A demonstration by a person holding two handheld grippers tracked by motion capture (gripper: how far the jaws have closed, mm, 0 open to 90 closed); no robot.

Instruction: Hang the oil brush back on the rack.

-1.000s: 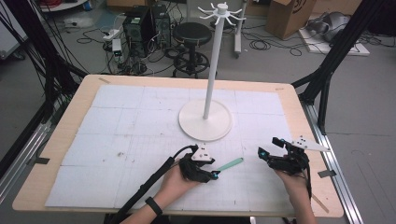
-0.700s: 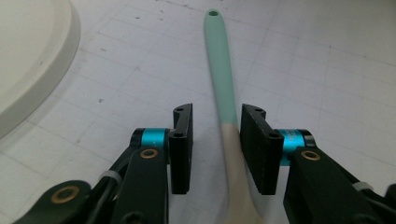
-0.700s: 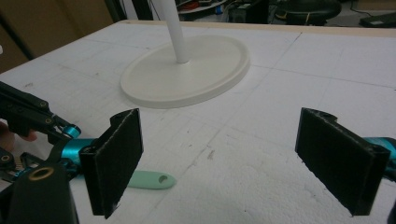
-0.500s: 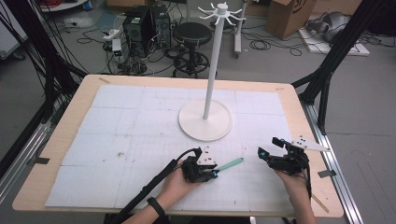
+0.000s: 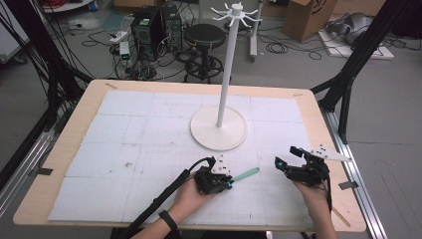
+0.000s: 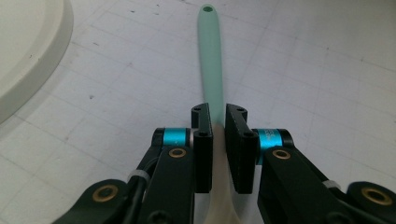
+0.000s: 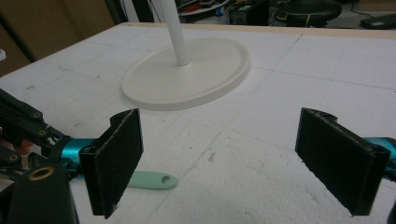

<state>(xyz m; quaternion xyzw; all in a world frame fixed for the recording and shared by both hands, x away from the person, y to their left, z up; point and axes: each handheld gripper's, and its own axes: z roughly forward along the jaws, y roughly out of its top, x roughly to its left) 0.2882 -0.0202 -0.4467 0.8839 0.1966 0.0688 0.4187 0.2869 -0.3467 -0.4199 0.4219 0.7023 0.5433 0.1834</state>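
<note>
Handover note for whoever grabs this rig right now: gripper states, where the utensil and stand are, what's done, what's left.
Left gripper: jaws shut on the mint-green utensil, gripping partway along its handle; the hole end points away from the hand, low over the white mat.
Right gripper: jaws wide open, nothing between them, off to the right of the utensil.
White stand: upright mid-table, hooks at the top bare.
Done: utensil grasped.
Left, probably: lift it and hang it by the hole on a hook; the right gripper is free to help.
</note>
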